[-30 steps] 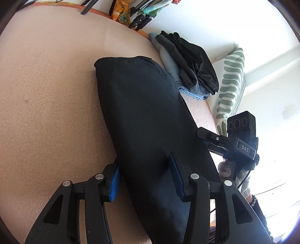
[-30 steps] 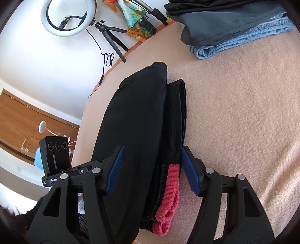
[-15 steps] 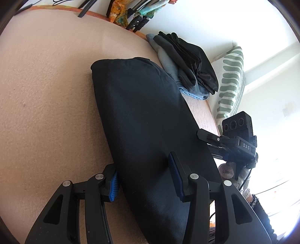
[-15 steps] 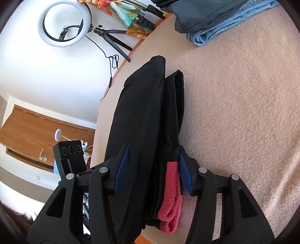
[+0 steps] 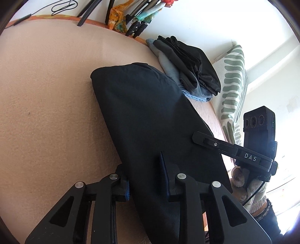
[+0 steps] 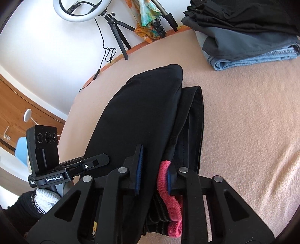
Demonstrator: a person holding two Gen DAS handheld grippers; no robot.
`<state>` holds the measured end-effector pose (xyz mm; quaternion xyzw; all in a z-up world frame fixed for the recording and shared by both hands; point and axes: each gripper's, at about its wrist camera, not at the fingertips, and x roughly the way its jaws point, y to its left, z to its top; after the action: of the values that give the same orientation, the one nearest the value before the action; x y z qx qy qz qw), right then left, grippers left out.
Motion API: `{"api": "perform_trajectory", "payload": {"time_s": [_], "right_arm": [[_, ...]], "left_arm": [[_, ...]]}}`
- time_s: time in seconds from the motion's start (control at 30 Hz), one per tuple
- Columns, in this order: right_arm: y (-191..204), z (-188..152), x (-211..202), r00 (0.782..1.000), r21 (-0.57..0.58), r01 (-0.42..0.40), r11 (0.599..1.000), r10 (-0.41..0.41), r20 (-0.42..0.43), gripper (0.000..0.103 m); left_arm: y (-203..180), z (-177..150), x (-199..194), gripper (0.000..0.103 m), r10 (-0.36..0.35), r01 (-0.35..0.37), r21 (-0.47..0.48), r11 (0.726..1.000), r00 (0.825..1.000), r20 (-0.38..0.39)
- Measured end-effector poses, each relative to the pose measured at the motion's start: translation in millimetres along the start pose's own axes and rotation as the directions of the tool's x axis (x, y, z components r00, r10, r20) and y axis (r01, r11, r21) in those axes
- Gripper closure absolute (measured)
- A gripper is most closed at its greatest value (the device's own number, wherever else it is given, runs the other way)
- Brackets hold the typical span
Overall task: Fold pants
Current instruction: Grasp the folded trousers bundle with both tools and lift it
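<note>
Ring light: far left on a small tripod, against the white wall.
Bed: peach blanket surface, carrying everything else.
Left gripper: near edge, clamped on the near end of the pants, blue pads pressed into the black cloth from both sides.
Pants: black, folded into a long strip, running from the near edge toward the far side across the middle of the bed; upper layer draped over a narrower lower layer in the right wrist view.
Waistband: pink, at the near end of the pants, touching the right finger pad.
Right gripper: near edge, closed on the pants' near end, black fabric and pink band pinched between the pads.
Folded clothes: far right, stacked black over grey over light blue, apart from the pants.
Pillow: far right, white with green stripes, beside the stack.
</note>
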<state>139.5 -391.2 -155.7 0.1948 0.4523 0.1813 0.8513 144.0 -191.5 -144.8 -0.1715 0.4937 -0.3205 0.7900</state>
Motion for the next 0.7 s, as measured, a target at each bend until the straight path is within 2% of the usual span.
{"api": "perform_trajectory", "payload": {"time_s": [0.1, 0.3, 0.7], "right_arm": [[12.8, 0.5, -2.4, 0.998, -0.046, 0.06, 0.997, -0.06, 0.012, 0.085], [29.8, 1.2, -9.0, 0.994, -0.09, 0.101, 0.991, -0.097, 0.046, 0.086], [53.9, 12.4, -54.6, 0.979, -0.133, 0.128, 0.983, -0.103, 0.176, 0.088]], "left_arm": [[-4.8, 0.7, -3.8, 0.085, 0.007, -0.007, 0.033, 0.999, 1.0, 0.013], [-13.1, 1.0, -11.2, 0.088, 0.008, -0.011, 0.085, 0.996, 0.999, 0.034], [-53.6, 15.6, -34.3, 0.09, -0.033, 0.009, 0.203, 0.979, 0.993, 0.113]]}}
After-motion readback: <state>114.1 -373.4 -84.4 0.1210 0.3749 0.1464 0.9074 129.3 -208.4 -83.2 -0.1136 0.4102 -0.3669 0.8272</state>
